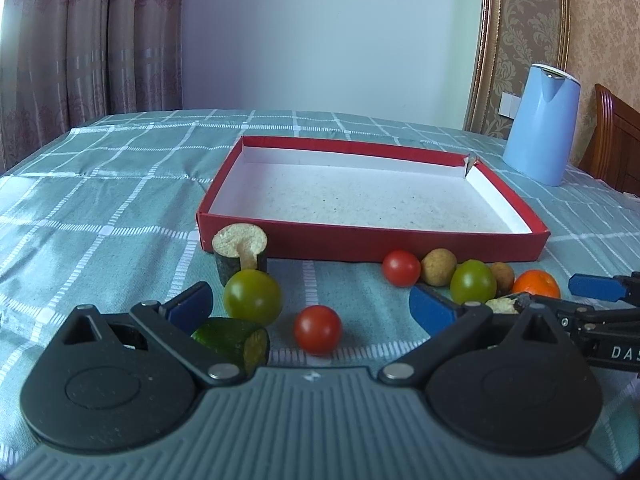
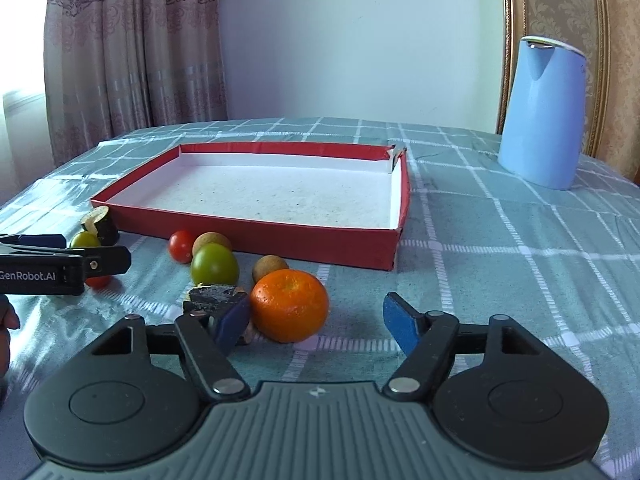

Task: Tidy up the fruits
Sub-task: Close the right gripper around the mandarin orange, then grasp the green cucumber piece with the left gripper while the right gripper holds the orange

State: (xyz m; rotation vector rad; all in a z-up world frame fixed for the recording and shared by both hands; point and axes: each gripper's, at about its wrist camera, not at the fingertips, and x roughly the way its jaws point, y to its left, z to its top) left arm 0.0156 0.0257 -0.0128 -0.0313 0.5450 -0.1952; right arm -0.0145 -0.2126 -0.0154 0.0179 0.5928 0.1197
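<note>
A shallow red box (image 1: pixel 372 246) (image 2: pixel 256 236) with a white floor lies on the checked cloth, holding nothing. Fruits lie in front of it. My left gripper (image 1: pixel 312 308) is open low over the cloth, around a red tomato (image 1: pixel 317 329) and a green tomato (image 1: pixel 252 296), with a cut cucumber piece (image 1: pixel 236 342) by its left finger. Further right lie a red tomato (image 1: pixel 401 267), a green tomato (image 1: pixel 473 282) and an orange (image 1: pixel 536 283). My right gripper (image 2: pixel 316 320) is open, the orange (image 2: pixel 289 305) between its fingers, nearer the left one.
A blue kettle (image 1: pixel 542 124) (image 2: pixel 542 114) stands at the back right. A dark cut vegetable piece (image 1: pixel 240 252) stands against the box's left front corner. Two brown round fruits (image 2: pixel 269 267) lie among the tomatoes. A curtain hangs behind the table's left side.
</note>
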